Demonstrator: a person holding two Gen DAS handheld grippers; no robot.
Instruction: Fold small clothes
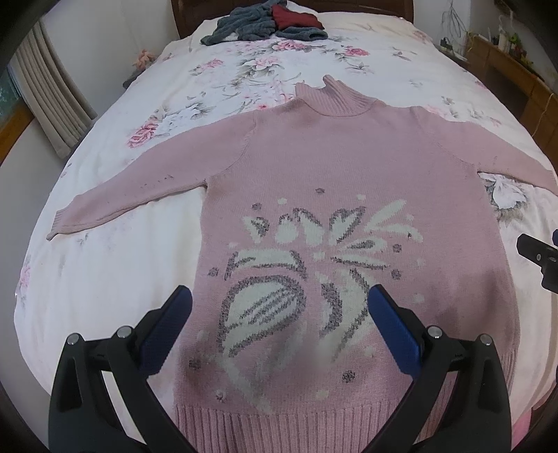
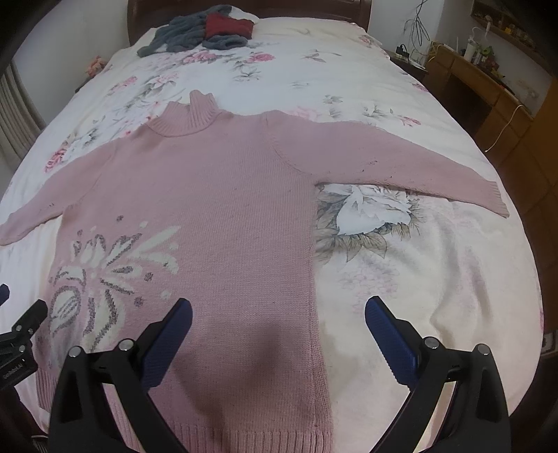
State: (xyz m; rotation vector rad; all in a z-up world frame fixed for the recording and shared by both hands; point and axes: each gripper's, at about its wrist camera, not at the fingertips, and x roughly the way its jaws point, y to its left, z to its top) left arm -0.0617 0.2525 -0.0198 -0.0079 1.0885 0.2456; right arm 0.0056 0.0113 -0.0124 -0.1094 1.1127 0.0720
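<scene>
1. Here, the pink sweater [image 1: 341, 167] lies flat, front side up, on the bed [image 1: 115, 275], its ribbed hem nearest the cameras and its turtleneck collar [image 1: 334, 99] pointing toward the headboard. A white and grey knitted flower motif [image 1: 296, 278] covers the lower front.
2. Both sleeves are spread out to the sides: the left sleeve [image 1: 129, 198] reaches toward the left edge of the bed, the right sleeve [image 2: 411, 163] toward the right edge. No fold is visible, so the folding appears not yet begun; the garment is laid out and ready.
3. The left gripper [image 1: 279, 313] hovers above the lower front, its jaws wide apart and holding nothing. The right gripper [image 2: 279, 313] hovers above the sweater's right side seam, one finger over the knit and the other over the bedsheet, jaws likewise apart and empty.
4. The likely next move is a first fold: pinching a sleeve cuff or a side edge and carrying it across the body. The knit is soft and thick, so a grasp probably needs to take both layers at an edge, lest only the top layer lift.
5. At the far end of the bed, well apart from the sweater, lies a heap of grey and dark red clothes [image 1: 265, 21]. A wooden desk [image 2: 488, 94] stands to the right of the bed.
</scene>
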